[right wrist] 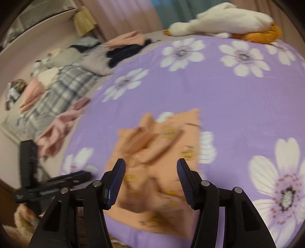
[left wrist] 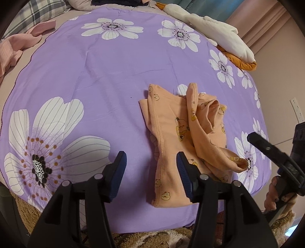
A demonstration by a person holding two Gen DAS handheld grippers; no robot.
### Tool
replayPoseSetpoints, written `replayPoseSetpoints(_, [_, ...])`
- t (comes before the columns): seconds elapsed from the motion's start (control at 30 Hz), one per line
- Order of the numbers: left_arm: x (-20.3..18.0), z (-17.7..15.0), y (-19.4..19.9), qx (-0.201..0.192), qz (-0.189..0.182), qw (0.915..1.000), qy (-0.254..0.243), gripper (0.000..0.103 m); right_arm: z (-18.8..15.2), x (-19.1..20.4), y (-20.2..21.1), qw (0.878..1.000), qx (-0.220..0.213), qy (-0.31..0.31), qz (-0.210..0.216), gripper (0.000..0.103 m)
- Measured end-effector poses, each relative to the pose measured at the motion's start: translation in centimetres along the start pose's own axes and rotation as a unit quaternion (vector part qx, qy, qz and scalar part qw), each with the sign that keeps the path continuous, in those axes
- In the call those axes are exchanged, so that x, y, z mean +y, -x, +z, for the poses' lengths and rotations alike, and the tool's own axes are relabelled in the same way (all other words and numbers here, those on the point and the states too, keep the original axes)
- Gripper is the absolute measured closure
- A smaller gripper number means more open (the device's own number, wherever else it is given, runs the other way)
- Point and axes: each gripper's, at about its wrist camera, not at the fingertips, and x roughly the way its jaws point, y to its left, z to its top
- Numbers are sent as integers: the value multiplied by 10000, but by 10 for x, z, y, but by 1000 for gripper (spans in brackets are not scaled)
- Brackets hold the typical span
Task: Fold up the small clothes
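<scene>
A small peach garment (left wrist: 177, 137) printed with yellow bears lies partly folded and bunched on the purple flowered sheet (left wrist: 106, 76). My left gripper (left wrist: 151, 167) is open and empty just above the sheet at the garment's left edge. My right gripper (right wrist: 151, 177) is open and empty, hovering over the garment (right wrist: 160, 164), which looks blurred in the right wrist view. The right gripper also shows in the left wrist view (left wrist: 270, 152), at the right beside the garment. The left gripper shows in the right wrist view (right wrist: 57, 183) at the lower left.
A white and orange plush duck (left wrist: 219, 32) lies at the far right of the bed. Pink clothes (left wrist: 17, 45) and a plaid pillow (left wrist: 38, 15) lie at the far left. Folded peach and dark clothes (right wrist: 125, 45) sit at the back. A fuzzy brown blanket (left wrist: 152, 238) lies at the near edge.
</scene>
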Motion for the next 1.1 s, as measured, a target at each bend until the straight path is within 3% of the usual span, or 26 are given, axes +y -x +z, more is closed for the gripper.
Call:
replayPoseSetpoints(0.1, [-1, 0, -1, 16, 11, 10000, -18, 49, -3, -13, -12, 9996, 94, -90, -257, 55])
replayPoseSetpoints(0.17, [-3, -1, -1, 30, 17, 10000, -29, 49, -7, -17, -20, 9992, 267, -99, -271, 70])
replayPoseSetpoints(0.27, [-3, -1, -1, 42, 26, 10000, -29, 49, -17, -18, -31, 9984, 554, -109, -88, 71])
replayPoseSetpoints(0.5, [-5, 0, -1, 55, -96, 9999, -22, 47, -45, 23, -55, 9899, 1190, 282, 710, 71])
replayPoseSetpoints(0.6, [-11, -1, -4, 102, -233, 9996, -82, 43, -54, 32, -67, 9869, 1405, 389, 697, 71])
replayPoseSetpoints(0.77, [-23, -4, -12, 212, -578, 9978, -232, 38, -41, 20, -51, 9891, 1214, 143, 824, 71])
replayPoseSetpoints(0.9, [-40, 3, -24, 267, -868, 9948, -467, 37, -30, 2, -27, 9966, 752, 20, 327, 71])
replayPoseSetpoints(0.97, [-46, 10, -34, 322, -1051, 9923, -569, 31, -29, -8, -19, 9980, 611, -95, 147, 71])
replayPoseSetpoints(1.1, [-56, 24, -66, 581, -954, 9918, -617, 31, -33, -24, -14, 9983, 479, -313, -94, 65])
